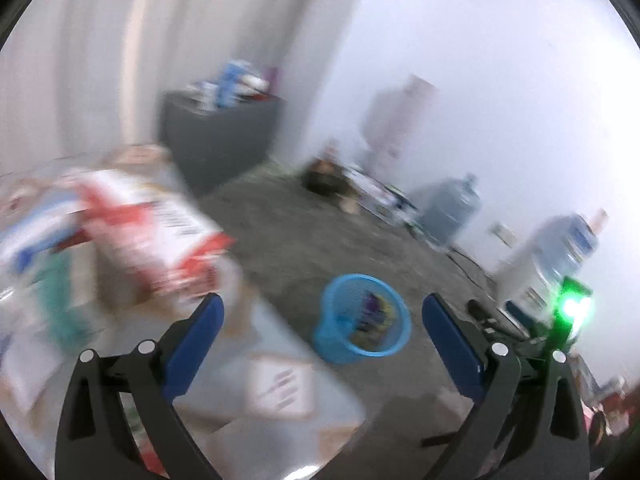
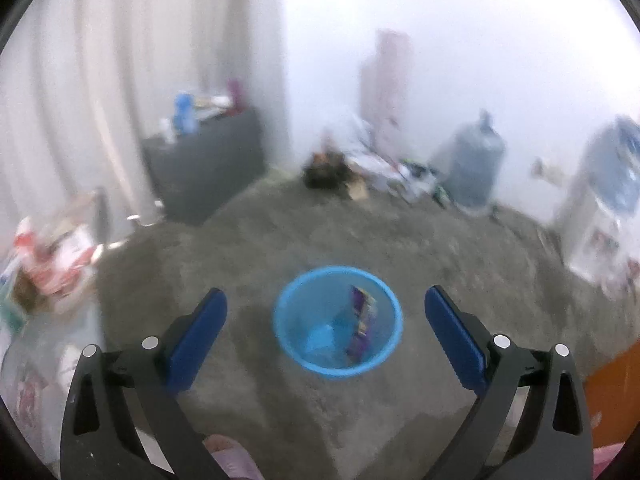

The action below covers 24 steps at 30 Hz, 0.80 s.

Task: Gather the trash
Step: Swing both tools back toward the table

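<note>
Both views are motion-blurred; fine detail cannot be read.

**Tool pose.** The right tool (image 2: pixel 326 308) is angled down toward the carpet (image 2: pixel 460 248), its blue fingers (image 2: pixel 198 334) spread wide with nothing between them. The left tool (image 1: pixel 322 316) is also spread wide and holds nothing; it points across the room at a shallower angle.

**Surroundings.** In the right wrist view, the blue basket (image 2: pixel 298 354) stands upright on the carpet, centred between the fingers and apart from them. A purple wrapper (image 2: pixel 362 320) stands on end inside the basket, long axis near vertical, leaning on the far-right wall. A pale blue scrap (image 2: pixel 320 338) lies on the basket floor. In the left wrist view, the basket (image 1: pixel 332 344) sits between the fingers, nearer the right one. A red-and-white carton (image 1: pixel 160 224) and mixed packaging lie on a glass desk (image 1: pixel 312 364) at left. A dark cabinet (image 1: pixel 218 136) stands against the curtain (image 1: pixel 80 60). A water jug (image 1: pixel 454 208) stands by the far wall. A green light (image 1: pixel 574 306) glows at right.
</note>
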Each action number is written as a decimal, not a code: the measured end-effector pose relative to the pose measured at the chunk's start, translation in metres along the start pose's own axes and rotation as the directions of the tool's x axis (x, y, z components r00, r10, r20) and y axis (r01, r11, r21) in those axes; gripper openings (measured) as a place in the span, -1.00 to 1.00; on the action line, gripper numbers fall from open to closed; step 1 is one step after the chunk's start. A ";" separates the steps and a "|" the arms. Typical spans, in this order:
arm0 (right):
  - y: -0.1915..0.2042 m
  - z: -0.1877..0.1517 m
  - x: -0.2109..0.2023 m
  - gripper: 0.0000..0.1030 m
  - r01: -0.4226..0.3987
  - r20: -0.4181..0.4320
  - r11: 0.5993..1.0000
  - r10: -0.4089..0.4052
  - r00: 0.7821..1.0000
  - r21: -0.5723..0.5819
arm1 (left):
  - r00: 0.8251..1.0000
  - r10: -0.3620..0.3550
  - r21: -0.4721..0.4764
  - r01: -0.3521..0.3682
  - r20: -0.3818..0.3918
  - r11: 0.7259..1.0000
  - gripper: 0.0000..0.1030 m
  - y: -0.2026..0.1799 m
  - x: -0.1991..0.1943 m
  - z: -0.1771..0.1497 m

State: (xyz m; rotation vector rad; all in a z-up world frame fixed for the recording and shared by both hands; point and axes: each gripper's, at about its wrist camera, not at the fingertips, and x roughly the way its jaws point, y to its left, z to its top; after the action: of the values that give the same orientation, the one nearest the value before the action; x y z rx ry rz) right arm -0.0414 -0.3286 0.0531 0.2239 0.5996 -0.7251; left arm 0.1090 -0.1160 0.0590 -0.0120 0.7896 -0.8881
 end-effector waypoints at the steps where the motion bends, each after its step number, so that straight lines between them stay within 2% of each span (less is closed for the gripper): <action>1: 0.010 0.002 -0.004 0.84 -0.010 0.010 0.999 0.010 1.000 -0.035 | 1.000 0.029 -0.016 -0.029 0.011 0.999 0.89 0.011 -0.014 -0.006; 4: 0.041 0.007 -0.020 0.84 -0.030 0.054 0.991 0.038 0.998 -0.131 | 0.993 0.114 -0.089 -0.111 0.030 0.990 0.89 0.048 -0.060 -0.027; 6: 0.060 0.010 -0.033 0.84 -0.082 0.076 0.981 0.096 0.992 -0.173 | 0.983 0.174 -0.163 -0.164 0.050 0.973 0.89 0.074 -0.092 -0.041; 8: 0.071 0.015 -0.046 0.84 -0.164 0.087 0.970 0.182 0.979 -0.177 | 0.973 0.221 -0.231 -0.200 0.069 0.952 0.89 0.093 -0.118 -0.054; 10: 0.082 0.019 -0.059 0.84 -0.253 0.102 0.952 0.273 0.957 -0.174 | 0.960 0.260 -0.293 -0.222 0.099 0.930 0.89 0.113 -0.144 -0.067; 12: 0.093 0.022 -0.068 0.84 -0.295 0.112 0.937 0.318 0.941 -0.187 | 0.949 0.293 -0.329 -0.241 0.118 0.913 0.89 0.127 -0.162 -0.075; 17: 0.128 0.039 -0.078 0.84 -0.348 0.121 0.902 0.387 0.914 -0.256 | 0.918 0.352 -0.345 -0.275 0.183 0.897 0.89 0.158 -0.189 -0.077; 22: 0.171 0.055 -0.078 0.84 -0.375 0.115 0.868 0.430 0.896 -0.325 | 0.894 0.396 -0.326 -0.318 0.210 0.891 0.89 0.195 -0.199 -0.059; 24: 0.188 0.060 -0.077 0.84 -0.392 0.107 0.855 0.449 0.887 -0.339 | 0.879 0.426 -0.310 -0.352 0.216 0.883 0.89 0.211 -0.199 -0.048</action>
State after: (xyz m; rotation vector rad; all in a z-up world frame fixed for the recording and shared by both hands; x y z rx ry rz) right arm 0.0672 -0.1715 0.1451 -0.0071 0.4576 -0.2124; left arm 0.1500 0.1745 0.0789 -0.2008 0.6084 -0.3771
